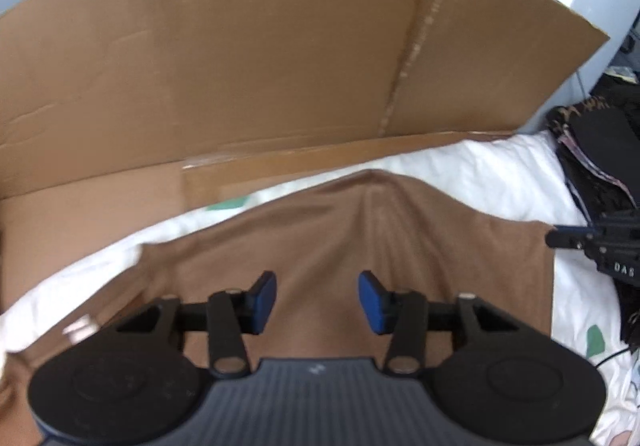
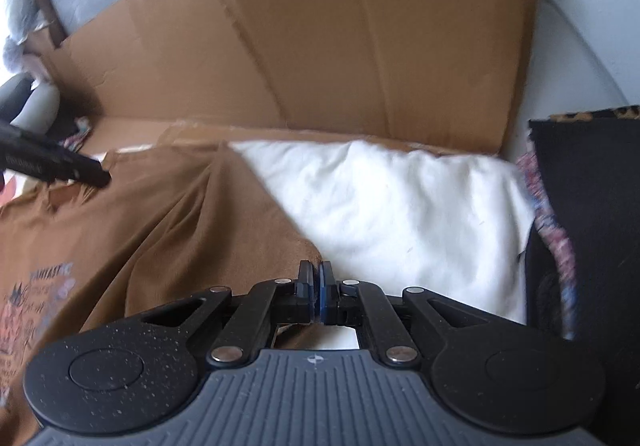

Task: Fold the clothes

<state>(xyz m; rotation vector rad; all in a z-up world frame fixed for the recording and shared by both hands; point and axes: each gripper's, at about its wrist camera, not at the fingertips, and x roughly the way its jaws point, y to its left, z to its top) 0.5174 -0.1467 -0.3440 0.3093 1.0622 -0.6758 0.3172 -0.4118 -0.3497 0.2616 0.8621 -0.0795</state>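
While my right gripper (image 2: 315,286) has its fingers pinched shut on the brown shirt's (image 2: 168,230) corner to anchor it, the shirt lies spread on the white bedding (image 2: 400,206). My left gripper (image 1: 317,300) hovers above the cloth, fingers partly open, empty, apparently lining up the other corner.

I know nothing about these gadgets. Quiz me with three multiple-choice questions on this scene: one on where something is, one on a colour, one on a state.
1. What does the brown T-shirt lie on?
A. white bedding
B. a wooden floor
C. a metal rack

2. What colour are the left gripper pads?
A. red
B. blue
C. yellow

3. How do the right gripper jaws stand?
A. wide apart
B. removed
C. closed together

Answers:
1 A: white bedding shows around the shirt.
2 B: both pads look blue.
3 C: they meet at the shirt's edge; whether cloth is pinched is unclear.
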